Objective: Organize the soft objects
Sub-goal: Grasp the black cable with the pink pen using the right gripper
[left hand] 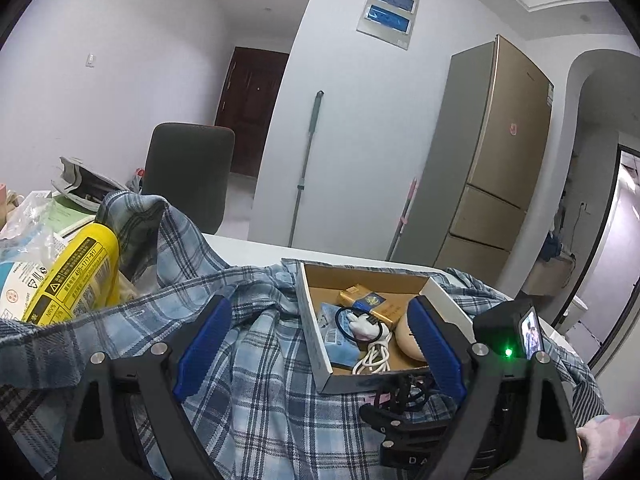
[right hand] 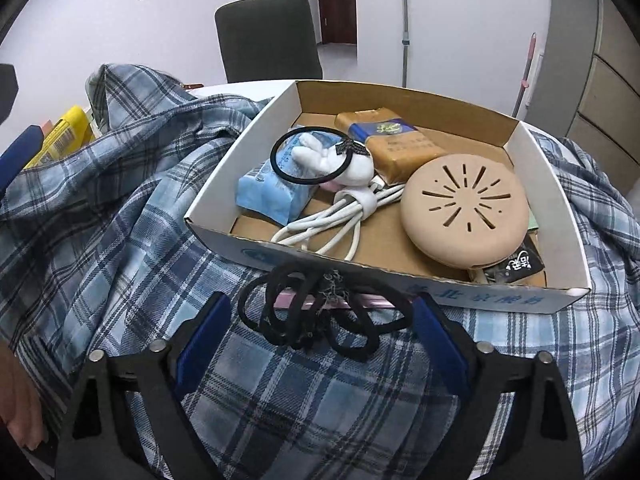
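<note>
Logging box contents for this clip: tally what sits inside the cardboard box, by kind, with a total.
Black hair tie: 1
White plush toy: 1
Blue tissue pack: 1
White cable: 1
Tan packet: 1
Beige round case: 1
Dark sachet: 1
Total: 7

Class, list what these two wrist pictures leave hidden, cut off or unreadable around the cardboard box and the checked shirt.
- Table top: right wrist view, the checked shirt covers nearly all of it.
- Dark packet in the cardboard box: right wrist view, mostly under the round beige case.
- Hair ties: left wrist view, partly behind the right gripper.
- Yellow bottle: left wrist view, small print unreadable.
</note>
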Available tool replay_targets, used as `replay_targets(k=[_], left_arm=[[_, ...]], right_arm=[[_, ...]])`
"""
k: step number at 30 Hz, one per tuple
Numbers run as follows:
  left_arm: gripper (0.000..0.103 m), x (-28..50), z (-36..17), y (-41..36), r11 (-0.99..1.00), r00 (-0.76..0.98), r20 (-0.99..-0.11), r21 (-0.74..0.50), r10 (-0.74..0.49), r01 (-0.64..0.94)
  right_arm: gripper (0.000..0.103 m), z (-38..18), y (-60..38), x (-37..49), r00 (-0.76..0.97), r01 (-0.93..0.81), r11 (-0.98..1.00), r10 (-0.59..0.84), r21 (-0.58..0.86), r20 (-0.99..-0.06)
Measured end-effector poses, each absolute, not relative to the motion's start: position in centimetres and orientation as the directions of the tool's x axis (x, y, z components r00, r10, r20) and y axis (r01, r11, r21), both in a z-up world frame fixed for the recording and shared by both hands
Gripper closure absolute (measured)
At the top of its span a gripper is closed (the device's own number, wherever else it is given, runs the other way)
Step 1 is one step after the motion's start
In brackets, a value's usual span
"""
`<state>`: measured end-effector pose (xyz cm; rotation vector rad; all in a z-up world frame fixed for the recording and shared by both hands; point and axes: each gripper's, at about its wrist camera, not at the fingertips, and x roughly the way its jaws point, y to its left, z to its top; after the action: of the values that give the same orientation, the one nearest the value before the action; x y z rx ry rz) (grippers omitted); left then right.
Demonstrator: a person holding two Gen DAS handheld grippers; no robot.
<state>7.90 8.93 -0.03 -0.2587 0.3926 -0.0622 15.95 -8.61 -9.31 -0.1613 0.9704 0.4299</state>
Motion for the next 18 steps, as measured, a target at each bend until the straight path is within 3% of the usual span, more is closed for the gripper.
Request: replay_targets(k=[4,9,11,13,18], left_arm=[[0.012,7.9,-0.1,8.8,0.966,0.922,-0.371,-0.257,-0.110,0.012],[0.012,8.0,-0.1,8.8,0.966,0.922,-0.372,-0.258,-0.112,0.013],[0.012,7.9,-0.1,8.7,0.967,0.921,-0.371,-0.254,-0.116,0.019],[0.012,7.9,0.0,8.5,0.969,0.921,-0.371,-0.246,-0.119,0.026],[0.012,7.7,0.1,7.8,0.974,0.923,-0.363,-0.221,-0.130,0.050]], right_arm=[[0.035,-9.3,-8.8,16.2,0.483,-0.419,0.906,0.278,0.060,-0.830],[0.071,-8.9,-10.3,15.6,0.480,-0.417,0.907,0.279,0.064,-0.832],[0.075,-8.8,-10.3,15.5,0.481,-0.426,0.902,0.287,0.065,-0.828],[0.087,-8.6,-10.6,15.1,0.481,-0.444,0.893,0.299,0.065,-0.824],[0.093,-7.8,-11.3,13.9,0.511,-0.465,0.884,0.314,0.050,-0.800]])
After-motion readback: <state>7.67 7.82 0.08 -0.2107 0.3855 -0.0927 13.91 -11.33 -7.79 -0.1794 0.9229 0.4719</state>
